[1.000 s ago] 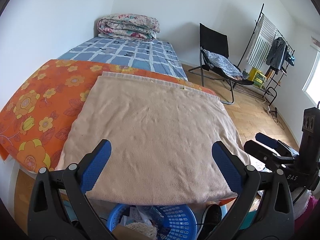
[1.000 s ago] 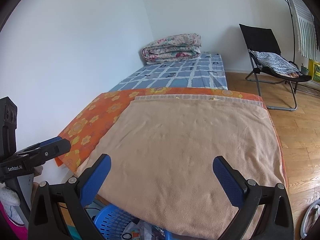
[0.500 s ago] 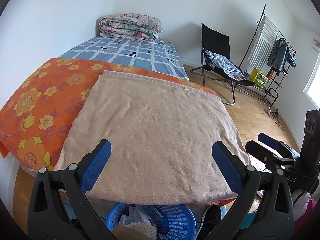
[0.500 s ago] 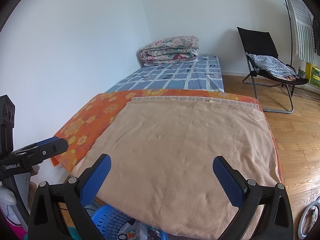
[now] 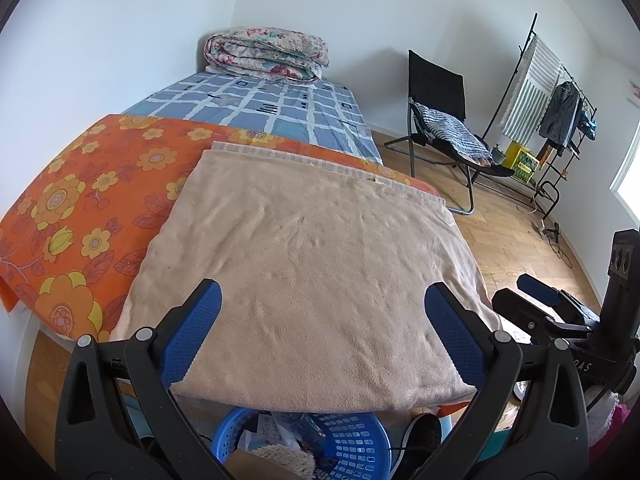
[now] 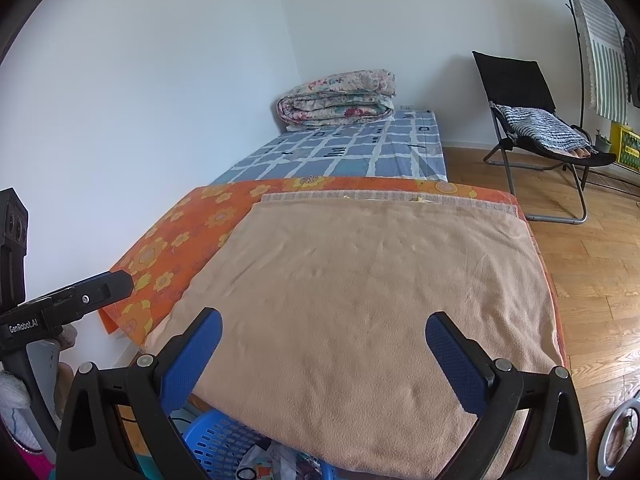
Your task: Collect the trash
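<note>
A blue plastic basket (image 5: pixel 352 444) holding paper and wrapper trash stands on the floor under the near end of the bed; it also shows in the right wrist view (image 6: pixel 216 444). My left gripper (image 5: pixel 322 328) is open and empty, held above the basket over the beige towel (image 5: pixel 320 280). My right gripper (image 6: pixel 322 344) is open and empty over the same towel (image 6: pixel 380 300). Each gripper shows at the edge of the other's view: the right one (image 5: pixel 556 312) and the left one (image 6: pixel 68 300).
The bed carries an orange flowered cloth (image 5: pixel 88 200), a blue checked sheet (image 5: pixel 272 108) and a folded floral quilt (image 5: pixel 268 52) at the far wall. A black folding chair (image 5: pixel 444 120) and a clothes rack (image 5: pixel 552 120) stand on the wooden floor at right.
Both grippers have drifted slightly back and up from the bed; the towel sits a little farther away in both views. Both grippers stay open and empty.
</note>
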Motion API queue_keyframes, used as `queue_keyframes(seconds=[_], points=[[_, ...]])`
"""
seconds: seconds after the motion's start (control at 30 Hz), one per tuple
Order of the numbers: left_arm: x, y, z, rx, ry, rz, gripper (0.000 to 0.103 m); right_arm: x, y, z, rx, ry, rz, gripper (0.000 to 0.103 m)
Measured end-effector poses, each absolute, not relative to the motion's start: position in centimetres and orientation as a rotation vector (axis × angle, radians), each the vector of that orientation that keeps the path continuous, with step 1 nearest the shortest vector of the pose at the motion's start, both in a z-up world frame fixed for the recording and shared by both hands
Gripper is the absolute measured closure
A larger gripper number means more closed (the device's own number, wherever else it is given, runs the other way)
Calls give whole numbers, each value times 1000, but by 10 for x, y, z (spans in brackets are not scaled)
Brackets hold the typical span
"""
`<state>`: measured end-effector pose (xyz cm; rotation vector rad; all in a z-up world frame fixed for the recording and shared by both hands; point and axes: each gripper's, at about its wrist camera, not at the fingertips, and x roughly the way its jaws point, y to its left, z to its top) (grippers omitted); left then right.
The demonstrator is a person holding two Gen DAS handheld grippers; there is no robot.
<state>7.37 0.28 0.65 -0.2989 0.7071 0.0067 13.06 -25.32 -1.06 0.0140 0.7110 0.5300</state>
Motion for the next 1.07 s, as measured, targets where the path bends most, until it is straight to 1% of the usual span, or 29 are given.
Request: queue_keyframes(seconds=[0.5, 1.07], points=[[71, 0, 2, -267, 716, 13, 0, 131, -252, -13, 15, 715, 527, 0], [60, -8, 11, -221, 710, 57, 0, 131, -255, -18, 12, 727, 532, 0]])
